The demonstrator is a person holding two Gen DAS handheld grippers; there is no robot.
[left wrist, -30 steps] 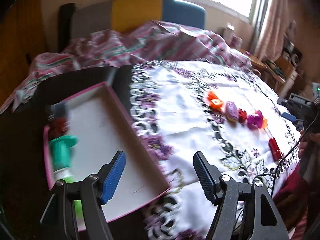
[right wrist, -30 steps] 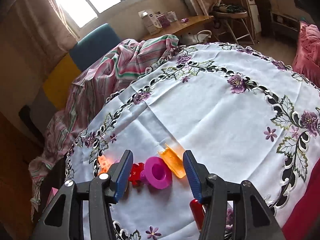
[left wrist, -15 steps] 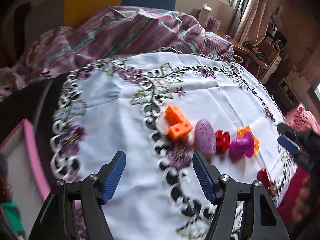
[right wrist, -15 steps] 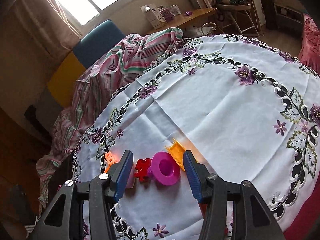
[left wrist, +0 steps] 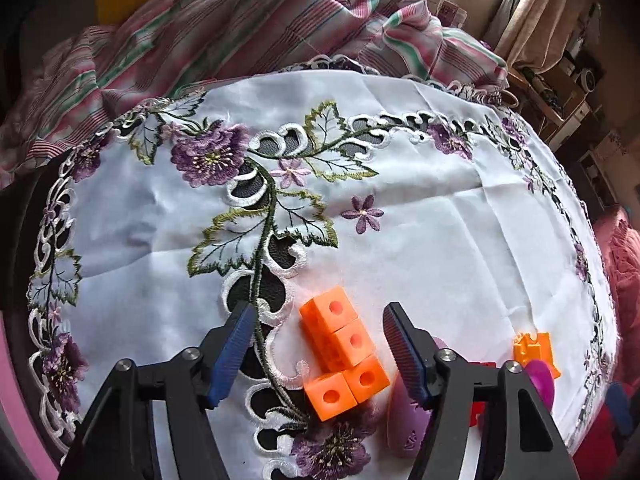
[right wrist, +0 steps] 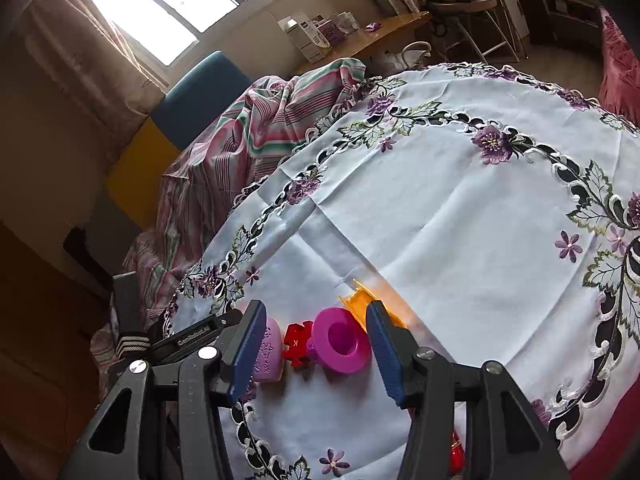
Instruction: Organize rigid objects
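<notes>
An orange block piece (left wrist: 343, 350), four cubes joined in a crooked line, lies on the embroidered white tablecloth (left wrist: 420, 240) directly between the blue pads of the left gripper (left wrist: 318, 354), whose jaws are closing around it without yet touching. A second ago this gripper hung over a pink-rimmed tray at the table's edge with a green toy in it; it has since swung across the cloth to the row of toys, so the tray looks to be the drop-off and this piece the next pick. Just right of the blocks lie a mauve oval piece (left wrist: 404, 420) and, farther along, a magenta spool (left wrist: 540, 380) and a small orange bracket (left wrist: 534, 346). The right gripper (right wrist: 316, 350) has kept its place and its half-open spread, jaws straddling the magenta spool and a red puzzle-shaped piece (right wrist: 297, 343) but gripping neither. Striped bedding (left wrist: 248, 28) is heaped beyond the table. Judging by the toys remaining on the cloth, the sorting is well short of finished.
</notes>
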